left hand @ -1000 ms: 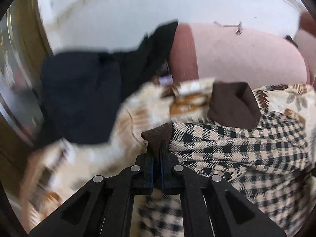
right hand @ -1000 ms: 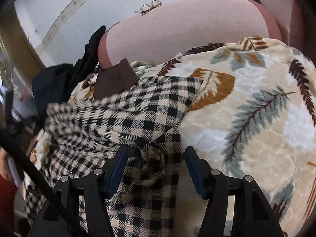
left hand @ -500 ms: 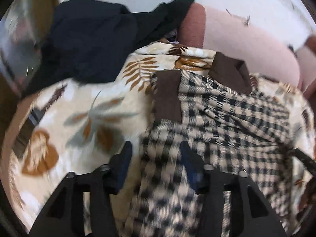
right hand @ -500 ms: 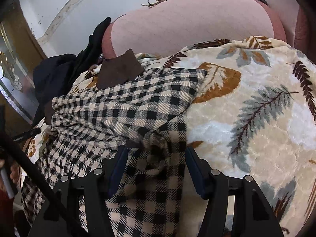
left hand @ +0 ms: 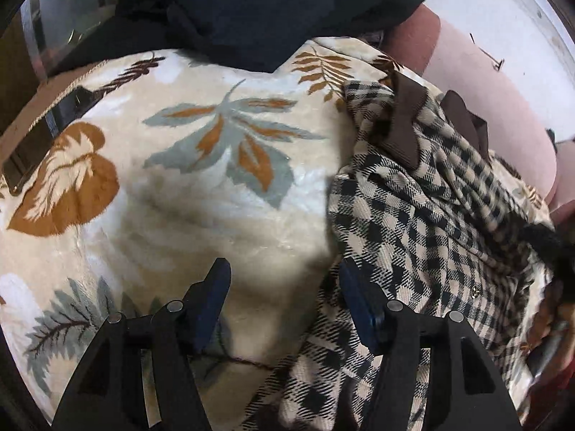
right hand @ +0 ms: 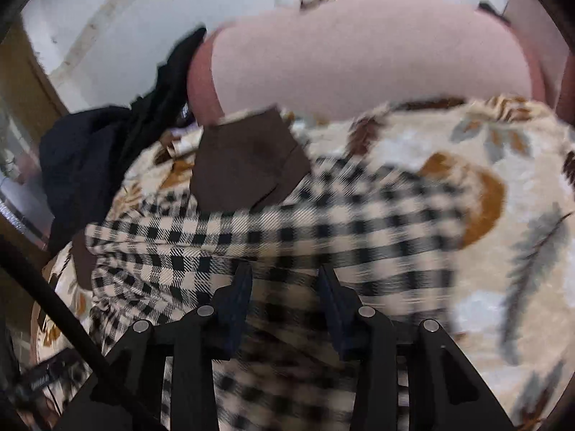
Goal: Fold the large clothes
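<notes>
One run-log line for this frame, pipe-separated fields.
stage: folding | garment: checked shirt on leaf blanket | left gripper: open, nothing held | right gripper: closing over shirt, grip unclear

Both cameras ride on hand-held tools and look forward and steeply down along the fingers, close above a bed covered by a leaf-print blanket (left hand: 201,194). The left wrist view has its left tool (left hand: 282,300) low in the frame, over the blanket just beside the edge of a checked garment (left hand: 413,237), with a dark heap of clothes (left hand: 251,10) at the far edge. The right wrist view, blurred, has its right tool (right hand: 285,292) directly over the same checked garment, facing a pink headboard (right hand: 359,54). Both views share the garment with its brown collar (right hand: 248,165), the blanket, the dark heap and the headboard.
</notes>
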Action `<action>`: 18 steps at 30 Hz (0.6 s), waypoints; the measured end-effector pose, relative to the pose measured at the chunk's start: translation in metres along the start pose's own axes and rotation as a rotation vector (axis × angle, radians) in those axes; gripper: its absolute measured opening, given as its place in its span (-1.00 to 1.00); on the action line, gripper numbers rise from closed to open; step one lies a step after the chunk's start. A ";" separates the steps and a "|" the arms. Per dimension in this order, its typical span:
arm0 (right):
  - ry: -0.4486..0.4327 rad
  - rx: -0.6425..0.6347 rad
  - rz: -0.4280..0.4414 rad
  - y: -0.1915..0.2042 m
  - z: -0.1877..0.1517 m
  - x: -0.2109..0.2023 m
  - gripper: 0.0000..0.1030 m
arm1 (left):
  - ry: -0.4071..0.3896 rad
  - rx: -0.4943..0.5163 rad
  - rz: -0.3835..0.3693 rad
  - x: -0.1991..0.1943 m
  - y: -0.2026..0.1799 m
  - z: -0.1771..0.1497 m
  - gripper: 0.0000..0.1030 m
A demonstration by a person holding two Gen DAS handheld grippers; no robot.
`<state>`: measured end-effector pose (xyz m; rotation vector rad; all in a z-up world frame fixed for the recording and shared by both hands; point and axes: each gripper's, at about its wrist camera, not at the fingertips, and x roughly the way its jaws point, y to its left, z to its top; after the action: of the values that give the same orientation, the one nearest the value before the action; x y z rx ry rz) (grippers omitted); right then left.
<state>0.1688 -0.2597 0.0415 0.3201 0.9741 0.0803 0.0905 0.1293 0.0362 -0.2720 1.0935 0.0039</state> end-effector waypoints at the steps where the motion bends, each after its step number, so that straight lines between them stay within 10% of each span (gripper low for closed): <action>1: 0.030 -0.015 0.007 0.008 -0.008 0.008 -0.18 | 0.003 0.000 -0.004 -0.002 0.003 -0.001 0.20; 9: 0.105 -0.344 -0.055 0.064 -0.083 -0.008 -0.18 | -0.015 0.030 -0.030 -0.021 0.012 -0.003 0.20; 18: 0.000 -0.127 0.085 0.107 0.011 0.005 -0.31 | -0.071 0.059 -0.049 -0.034 0.003 0.004 0.20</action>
<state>0.1887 -0.1594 0.0761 0.2449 0.9503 0.2186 0.0781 0.1378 0.0668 -0.2444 1.0142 -0.0621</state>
